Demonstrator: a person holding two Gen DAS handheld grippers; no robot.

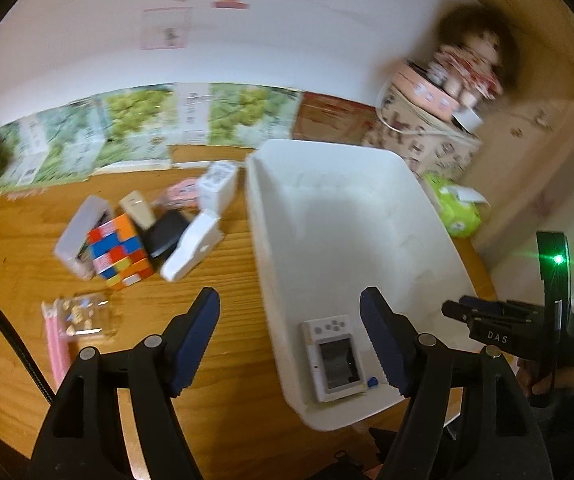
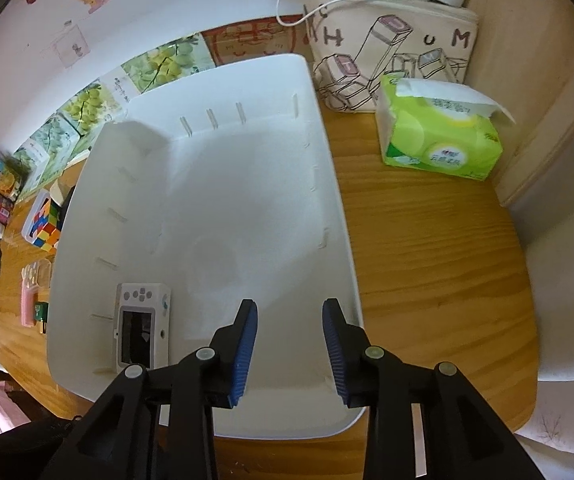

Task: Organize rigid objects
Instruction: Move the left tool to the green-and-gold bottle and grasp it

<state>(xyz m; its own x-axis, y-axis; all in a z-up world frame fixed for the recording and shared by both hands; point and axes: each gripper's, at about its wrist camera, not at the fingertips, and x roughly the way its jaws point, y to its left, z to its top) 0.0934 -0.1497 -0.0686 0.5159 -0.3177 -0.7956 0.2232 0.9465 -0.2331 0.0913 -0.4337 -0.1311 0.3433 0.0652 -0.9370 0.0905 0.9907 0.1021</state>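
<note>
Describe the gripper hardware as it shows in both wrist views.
Both the left gripper and the right gripper have black angular plastic linkage arms with round silver pivot pins, and fingers faced with ribbed blue pads. Seen from the left wrist, the right unit's black body reads "DAS" and carries a lit green LED. The hand wears a dark sleeve.

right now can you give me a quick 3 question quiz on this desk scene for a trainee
1. True or false: the white bin already holds the small white camera.
2. Which lies outside the bin, on its left in the left wrist view? A. colour cube B. green tissue pack C. doll
3. What is between the pads of the right gripper?

Key: 1 true; 2 A; 3 nothing, its jaws stand apart over the bin floor.
</note>
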